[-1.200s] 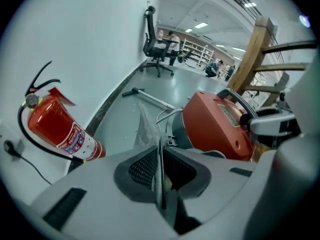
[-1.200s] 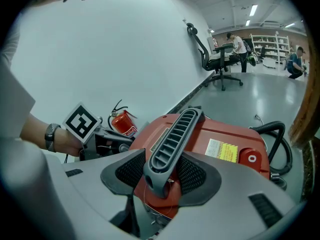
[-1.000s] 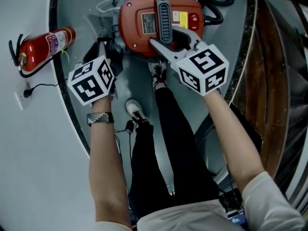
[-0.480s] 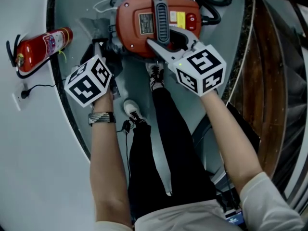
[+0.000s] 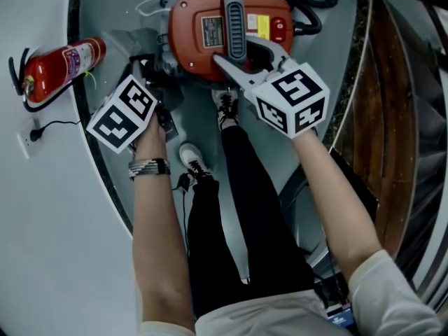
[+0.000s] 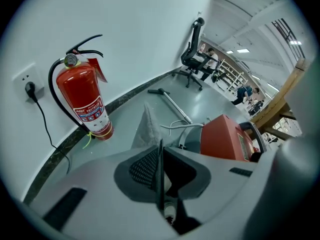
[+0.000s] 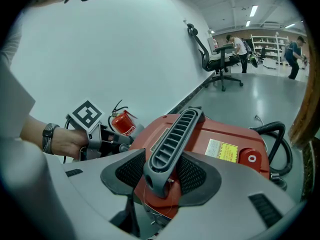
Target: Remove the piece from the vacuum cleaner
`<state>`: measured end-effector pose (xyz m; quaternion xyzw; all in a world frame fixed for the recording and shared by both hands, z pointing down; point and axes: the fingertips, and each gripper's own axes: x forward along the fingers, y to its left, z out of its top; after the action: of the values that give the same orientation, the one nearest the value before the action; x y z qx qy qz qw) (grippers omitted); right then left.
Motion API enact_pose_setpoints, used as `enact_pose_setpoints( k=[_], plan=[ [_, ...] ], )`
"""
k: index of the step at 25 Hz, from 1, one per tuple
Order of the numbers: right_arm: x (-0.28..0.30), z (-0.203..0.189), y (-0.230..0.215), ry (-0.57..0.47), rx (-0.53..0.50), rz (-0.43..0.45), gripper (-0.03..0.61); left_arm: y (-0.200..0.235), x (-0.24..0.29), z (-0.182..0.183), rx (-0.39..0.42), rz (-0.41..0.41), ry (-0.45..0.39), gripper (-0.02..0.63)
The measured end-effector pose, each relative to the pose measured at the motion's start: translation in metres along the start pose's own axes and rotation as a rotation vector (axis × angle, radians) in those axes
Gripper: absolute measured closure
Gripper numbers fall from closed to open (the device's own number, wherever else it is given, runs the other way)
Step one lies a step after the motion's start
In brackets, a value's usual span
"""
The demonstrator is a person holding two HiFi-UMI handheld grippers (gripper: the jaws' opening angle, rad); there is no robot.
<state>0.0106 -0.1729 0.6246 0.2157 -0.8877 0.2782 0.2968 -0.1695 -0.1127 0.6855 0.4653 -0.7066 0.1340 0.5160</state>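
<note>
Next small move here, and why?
Likely ease the left gripper away from the vacuum cleaner: its jaws look pinched on the gray piece, and the right gripper clamps the handle, bracing the body.

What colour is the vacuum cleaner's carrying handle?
The handle is dark grey; the right gripper view shows it best.

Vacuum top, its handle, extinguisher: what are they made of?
Vacuum top: red moulded plastic by the look, semi-gloss, soft sheen.
Handle: grey matte plastic, ribbed slots.
Extinguisher: probably painted steel, glossy red, bright highlights.
</note>
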Motion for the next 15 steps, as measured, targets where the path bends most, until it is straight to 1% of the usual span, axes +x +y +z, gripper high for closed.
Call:
enact_pose_setpoints(
  k=[5,6,8,10,13,15],
  plan=[
    [0.0,0.0,0.0,-0.002,-0.003,0.001,0.373,0.004,0.0,0.0,-0.074,0.027,0.012,0.577],
    [0.0,0.0,0.001,-0.002,-0.004,0.001,0.373,0.004,0.0,0.0,-0.07,0.032,0.014,0.577],
    [0.0,0.0,0.0,-0.004,-0.007,0.001,0.373,0.003,0.0,0.0,-0.014,0.037,0.018,0.57],
    [-0.001,0.0,0.0,-0.004,-0.009,0.001,0.373,0.002,-0.002,-0.001,0.048,0.036,0.019,0.544],
    [0.0,0.0,-0.001,-0.001,-0.006,0.005,0.373,-0.001,-0.008,-0.004,0.115,0.019,-0.001,0.534],
    [0.0,0.0,-0.001,0.0,-0.003,0.007,0.373,-0.002,-0.015,-0.01,0.181,0.004,-0.007,0.513]
  ],
)
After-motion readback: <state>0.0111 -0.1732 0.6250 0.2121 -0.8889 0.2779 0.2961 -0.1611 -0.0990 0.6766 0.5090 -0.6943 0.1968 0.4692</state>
